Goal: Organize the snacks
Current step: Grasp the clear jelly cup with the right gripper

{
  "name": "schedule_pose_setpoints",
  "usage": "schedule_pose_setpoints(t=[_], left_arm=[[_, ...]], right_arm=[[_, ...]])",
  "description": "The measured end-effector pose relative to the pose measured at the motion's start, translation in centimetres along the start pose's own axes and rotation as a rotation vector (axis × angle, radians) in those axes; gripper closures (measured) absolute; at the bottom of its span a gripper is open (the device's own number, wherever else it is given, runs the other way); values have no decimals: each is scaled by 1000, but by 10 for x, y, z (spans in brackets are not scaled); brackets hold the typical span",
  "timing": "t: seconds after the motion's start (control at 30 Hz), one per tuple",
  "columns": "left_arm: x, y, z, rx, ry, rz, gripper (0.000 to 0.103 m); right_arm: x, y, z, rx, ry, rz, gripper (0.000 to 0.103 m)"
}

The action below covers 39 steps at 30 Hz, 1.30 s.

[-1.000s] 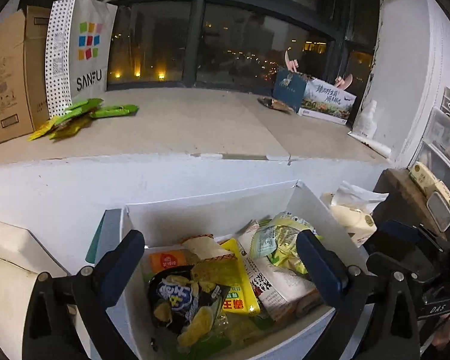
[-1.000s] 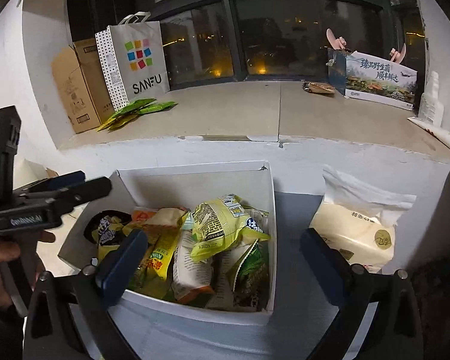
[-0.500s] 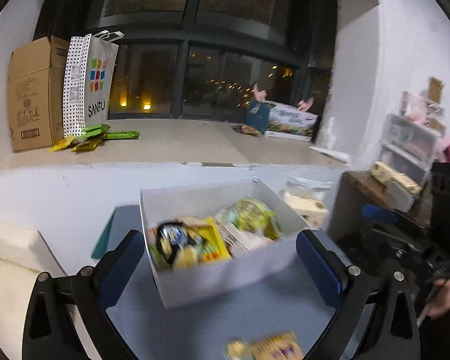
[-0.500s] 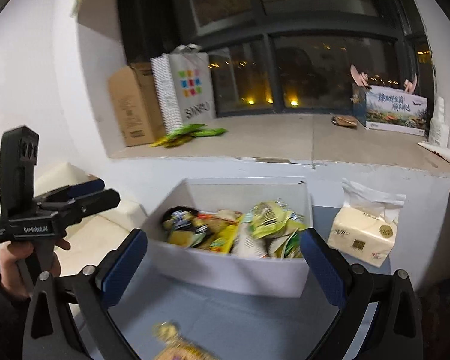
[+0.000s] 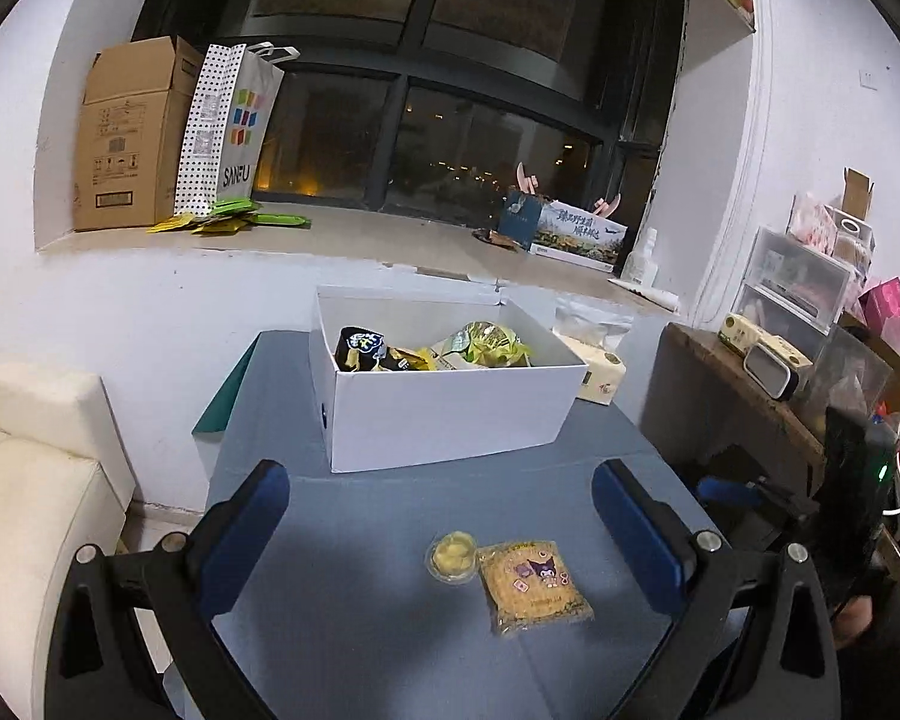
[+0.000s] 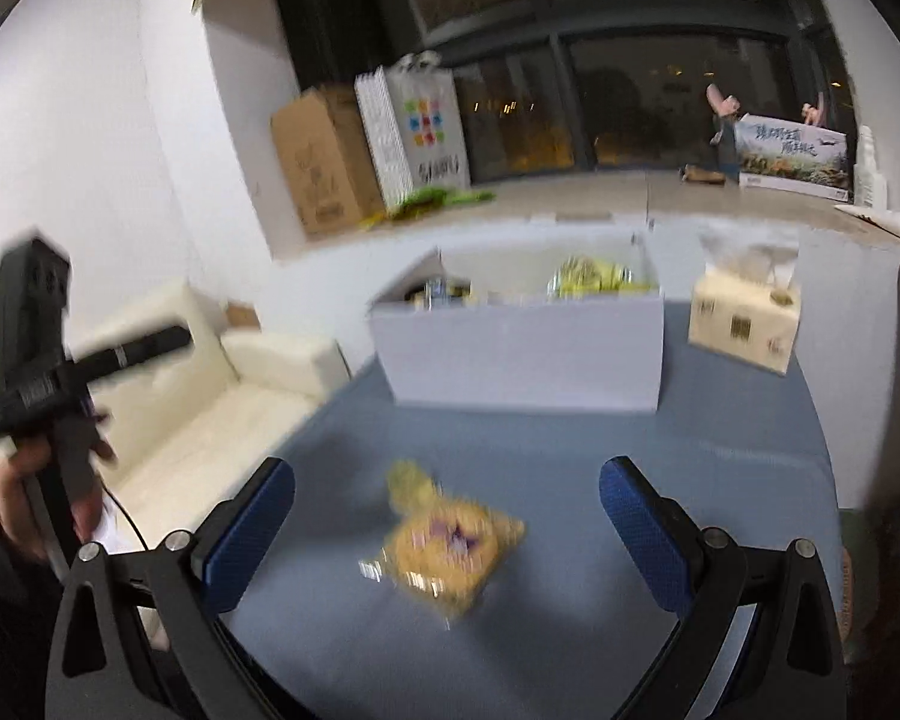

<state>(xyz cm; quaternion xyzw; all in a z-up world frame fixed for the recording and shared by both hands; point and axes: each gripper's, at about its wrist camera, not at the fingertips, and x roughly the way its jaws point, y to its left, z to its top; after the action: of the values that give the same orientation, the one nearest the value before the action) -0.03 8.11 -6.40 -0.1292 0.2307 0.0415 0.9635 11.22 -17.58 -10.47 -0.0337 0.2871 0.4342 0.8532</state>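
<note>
A white box (image 5: 450, 408) (image 6: 522, 360) holding several snack packets stands at the far side of the blue table (image 5: 354, 600) (image 6: 720, 510). Nearer, a yellow cookie packet (image 5: 533, 585) (image 6: 450, 549) lies flat beside a small round cup of yellow jelly (image 5: 451, 557) (image 6: 407, 480). My left gripper (image 5: 444, 522) hangs open above the table, with both loose snacks between its spread fingers and below them. My right gripper (image 6: 447, 522) is open too, over the same packet; its view is blurred.
A tissue pack (image 5: 597, 375) (image 6: 744, 324) sits right of the box. A cream sofa (image 5: 30, 480) (image 6: 240, 396) is at the left. The window ledge carries a cardboard box (image 5: 126, 138), a shopping bag (image 5: 228, 132) and green packets (image 5: 228, 221). Cluttered shelves (image 5: 810, 300) stand at the right.
Both grippers have pulled back and up from over the snack box. The box is now farther away, and the cookie packet and jelly cup have come into view on the table.
</note>
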Motion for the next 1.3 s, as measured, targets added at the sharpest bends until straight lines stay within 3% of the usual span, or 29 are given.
schedule_pose_setpoints(t=[0.27, 0.4, 0.53, 0.67, 0.7, 0.73, 0.77, 0.83, 0.93, 1.13, 1.3], left_arm=[[0, 1, -2, -7, -6, 13, 0], [0, 5, -6, -14, 3, 17, 0], [-2, 9, -13, -6, 14, 37, 0], [-3, 19, -18, -17, 24, 53, 0], [-3, 23, -20, -28, 27, 56, 0], [-3, 25, -21, -34, 29, 60, 0], [-2, 27, -22, -40, 32, 63, 0], [-2, 30, -24, -48, 31, 66, 0], [-1, 29, -26, -48, 35, 64, 0], [3, 20, -27, -18, 44, 56, 0], [23, 5, -33, 26, 101, 27, 0]], right_arm=[[42, 20, -16, -114, 136, 32, 0], [81, 33, -12, -177, 218, 75, 0], [134, 47, -13, -276, 295, 55, 0], [175, 38, -6, -227, 350, 61, 0], [180, 37, -5, -216, 357, 60, 2], [186, 33, -4, -205, 358, 55, 16], [192, 31, -5, -201, 370, 57, 46], [201, 31, -8, -210, 403, 60, 65], [200, 37, -11, -255, 387, 46, 67], [188, 31, 2, -199, 324, 72, 67], [160, 19, 29, -129, 232, 91, 67]])
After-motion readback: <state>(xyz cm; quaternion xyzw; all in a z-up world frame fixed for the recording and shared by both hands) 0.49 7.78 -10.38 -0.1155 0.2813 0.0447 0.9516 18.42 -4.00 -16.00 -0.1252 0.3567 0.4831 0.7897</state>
